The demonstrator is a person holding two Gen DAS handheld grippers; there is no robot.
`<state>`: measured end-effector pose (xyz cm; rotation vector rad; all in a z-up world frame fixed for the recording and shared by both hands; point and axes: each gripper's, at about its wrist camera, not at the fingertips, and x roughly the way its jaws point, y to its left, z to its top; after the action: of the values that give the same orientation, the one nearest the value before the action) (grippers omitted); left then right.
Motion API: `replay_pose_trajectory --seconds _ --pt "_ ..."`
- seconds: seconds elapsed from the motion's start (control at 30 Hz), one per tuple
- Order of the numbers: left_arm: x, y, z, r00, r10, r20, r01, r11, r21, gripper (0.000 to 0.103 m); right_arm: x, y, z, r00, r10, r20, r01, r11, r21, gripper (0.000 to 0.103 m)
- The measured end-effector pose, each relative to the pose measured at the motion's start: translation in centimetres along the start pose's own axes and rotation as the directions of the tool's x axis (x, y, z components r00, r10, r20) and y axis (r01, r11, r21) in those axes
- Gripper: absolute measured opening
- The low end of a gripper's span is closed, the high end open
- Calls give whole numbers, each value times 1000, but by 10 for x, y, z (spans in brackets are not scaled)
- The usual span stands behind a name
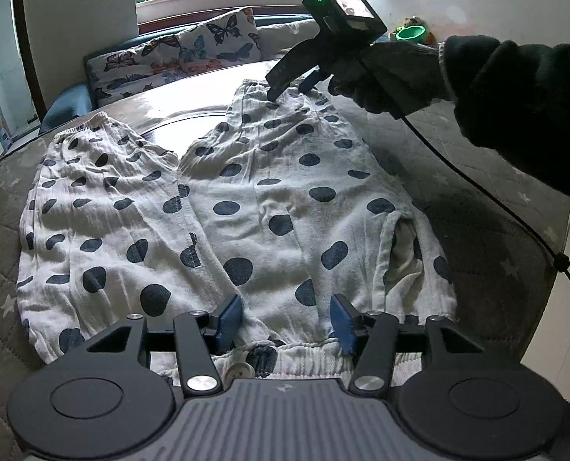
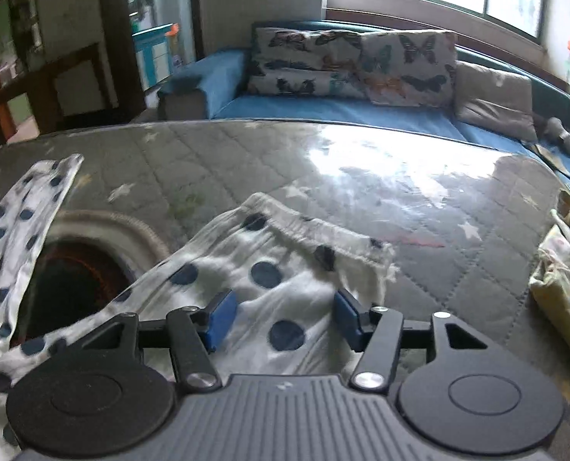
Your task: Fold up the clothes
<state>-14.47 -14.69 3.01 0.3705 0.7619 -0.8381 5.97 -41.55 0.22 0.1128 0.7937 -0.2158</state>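
On the grey quilted table cover (image 1: 0, 238) printed with pale stars, a pair of white trousers with dark polka dots (image 1: 223, 207) lies spread flat, waistband toward six o'clock in the left wrist view and the two legs reaching up toward eleven and one o'clock. The left gripper (image 1: 286, 322) hovers at the waistband with its blue pads spread wide, pinching nothing. At one o'clock the right gripper (image 1: 290, 90), held in a dark-gloved hand (image 1: 392, 77), tips down onto the cuff of the right-hand leg; from its own camera its tongs (image 2: 281, 320) stand spread apart over that cuff, cloth between but not clamped. A butterfly-print cushion (image 1: 177, 57) sits on the blue sofa (image 2: 323, 109) at twelve o'clock.
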Motion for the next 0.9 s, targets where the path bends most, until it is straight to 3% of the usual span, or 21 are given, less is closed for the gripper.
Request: replay_pose_trajectory --seconds 0.23,0.4,0.63,0.77,0.9 --pt "-6 5 1 1000 -7 1 7 1000 -21 56 -7 -3 6 997 -78 23 79 997 -20 57" --pt "-25 15 -4 999 26 28 -24 998 -56 56 -29 26 -4 999 18 45 -14 996 -90 58" --pt "-53 40 -21 995 84 52 -76 987 -139 62 -66 71 -52 991 130 11 -125 971 -204 65" --pt "-55 55 -30 995 102 7 -98 978 -186 62 -92 88 -75 986 164 26 -153 957 -247 73" --pt "-53 67 -26 994 105 16 -99 972 -213 62 -118 105 -100 984 175 42 -155 942 -297 76"
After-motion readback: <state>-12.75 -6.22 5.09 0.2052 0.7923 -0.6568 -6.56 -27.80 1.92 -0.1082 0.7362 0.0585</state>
